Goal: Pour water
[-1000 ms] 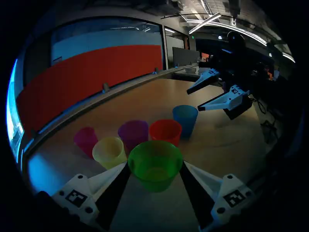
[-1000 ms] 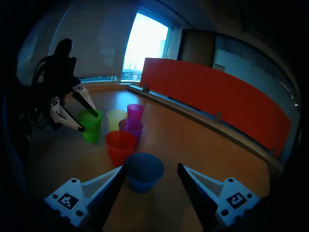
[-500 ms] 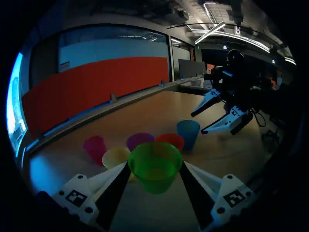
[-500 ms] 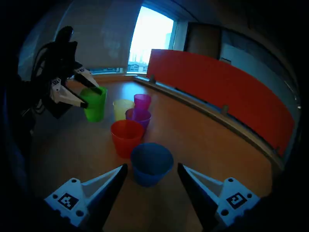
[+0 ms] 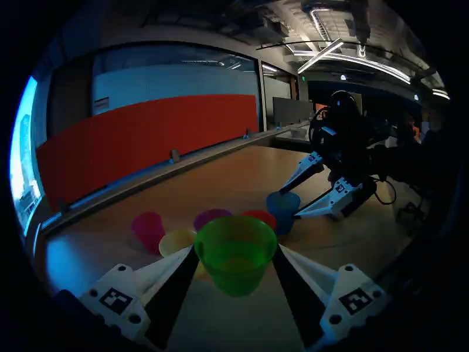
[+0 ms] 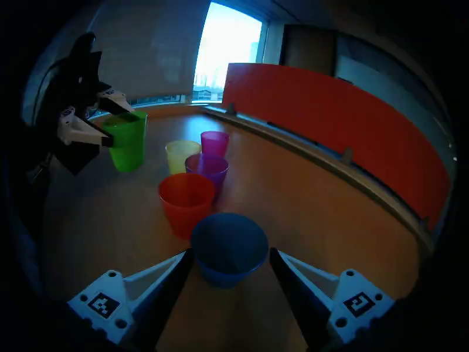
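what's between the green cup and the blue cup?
The red cup stands between the green cup and the blue cup, clearest in the right gripper view. The purple cup and yellow cup sit just off that line.

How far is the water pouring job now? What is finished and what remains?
Done: the left tongs grip the green cup and hold it upright above the table. In hand: the right tongs flank the blue cup, which stands on the table; whether they press it I cannot tell. Left: no cup is tilted and no water flows, so the pour itself is not yet begun.
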### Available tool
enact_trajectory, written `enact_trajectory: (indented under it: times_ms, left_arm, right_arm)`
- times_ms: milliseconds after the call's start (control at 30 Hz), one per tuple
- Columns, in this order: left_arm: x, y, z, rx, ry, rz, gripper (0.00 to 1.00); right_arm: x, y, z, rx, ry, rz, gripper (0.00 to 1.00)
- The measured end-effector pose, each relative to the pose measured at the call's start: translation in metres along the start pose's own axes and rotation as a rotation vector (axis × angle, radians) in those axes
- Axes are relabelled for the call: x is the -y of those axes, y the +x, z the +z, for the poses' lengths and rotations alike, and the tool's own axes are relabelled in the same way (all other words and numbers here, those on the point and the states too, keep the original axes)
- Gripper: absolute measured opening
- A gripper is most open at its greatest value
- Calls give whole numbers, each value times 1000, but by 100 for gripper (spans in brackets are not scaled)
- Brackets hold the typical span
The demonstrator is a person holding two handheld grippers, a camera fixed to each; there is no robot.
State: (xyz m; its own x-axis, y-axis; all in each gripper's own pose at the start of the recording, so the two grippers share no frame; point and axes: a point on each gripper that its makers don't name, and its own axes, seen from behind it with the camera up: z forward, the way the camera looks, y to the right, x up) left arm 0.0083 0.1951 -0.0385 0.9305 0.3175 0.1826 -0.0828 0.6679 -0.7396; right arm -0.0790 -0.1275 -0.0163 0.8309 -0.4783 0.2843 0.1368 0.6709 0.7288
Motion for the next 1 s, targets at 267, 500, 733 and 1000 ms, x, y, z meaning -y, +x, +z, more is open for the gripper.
enact_trajectory:
  times_ms: [267,500,733,1000]
  left_arm:
    - [2,1,-4,-6,3,-9,86]
    - [2,-3,-5,-1,2,-10,86]
    - [4,-5,-3,-1,6,-18,86]
    - [11,-3,-3,-11,27,-27,86]
  right_arm:
    - [2,2,7,2,11,5,99]
    - [5,0,10,4,19,17,94]
    - [5,5,11,-28,12,58,91]
    - [1,28,2,-106,-17,78,91]
